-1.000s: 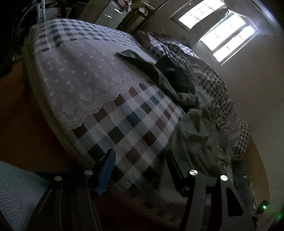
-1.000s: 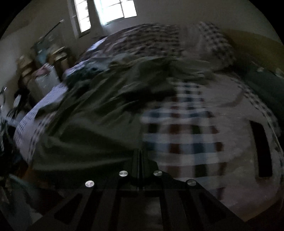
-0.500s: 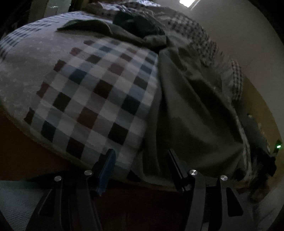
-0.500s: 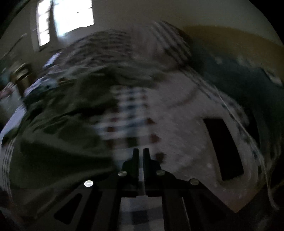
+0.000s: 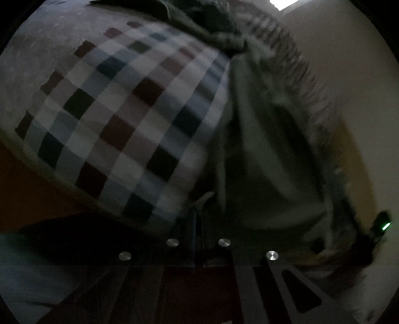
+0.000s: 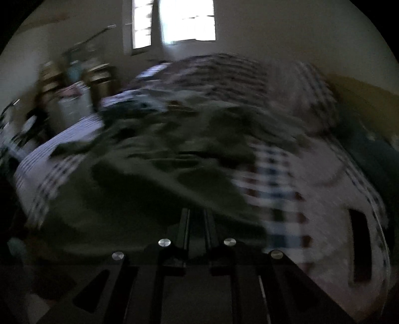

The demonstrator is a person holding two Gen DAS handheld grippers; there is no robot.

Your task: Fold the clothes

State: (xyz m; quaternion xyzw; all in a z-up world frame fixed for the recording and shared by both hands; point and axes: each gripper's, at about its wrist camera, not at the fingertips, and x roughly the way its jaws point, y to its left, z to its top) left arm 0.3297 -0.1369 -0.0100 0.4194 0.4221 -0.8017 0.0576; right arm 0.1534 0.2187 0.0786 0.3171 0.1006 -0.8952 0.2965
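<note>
A large olive-green garment [image 5: 264, 154] lies spread over the checked bed sheet [image 5: 119, 119]. In the left wrist view my left gripper [image 5: 197, 216] is at the garment's near edge by the bed's rim, fingers pressed together with a bit of cloth pinched between them. In the right wrist view, which is blurred, the same green garment [image 6: 154, 174] stretches away from my right gripper [image 6: 198, 214]. Its fingers stand close together with the cloth's near edge over their tips. The checked sheet [image 6: 274, 187] shows to the right.
More dark clothes [image 5: 207, 17] are heaped at the far side of the bed. A flat black rectangular object [image 6: 359, 246] lies on the sheet at right. Cluttered furniture [image 6: 74, 99] stands left of the bed under a bright window [image 6: 187, 22]. A device with a green light [image 5: 384, 225] sits at right.
My left gripper went from open to shut at the green garment's edge and moved closer to the bed. The right gripper swung, and the garment has been pulled out flatter.
</note>
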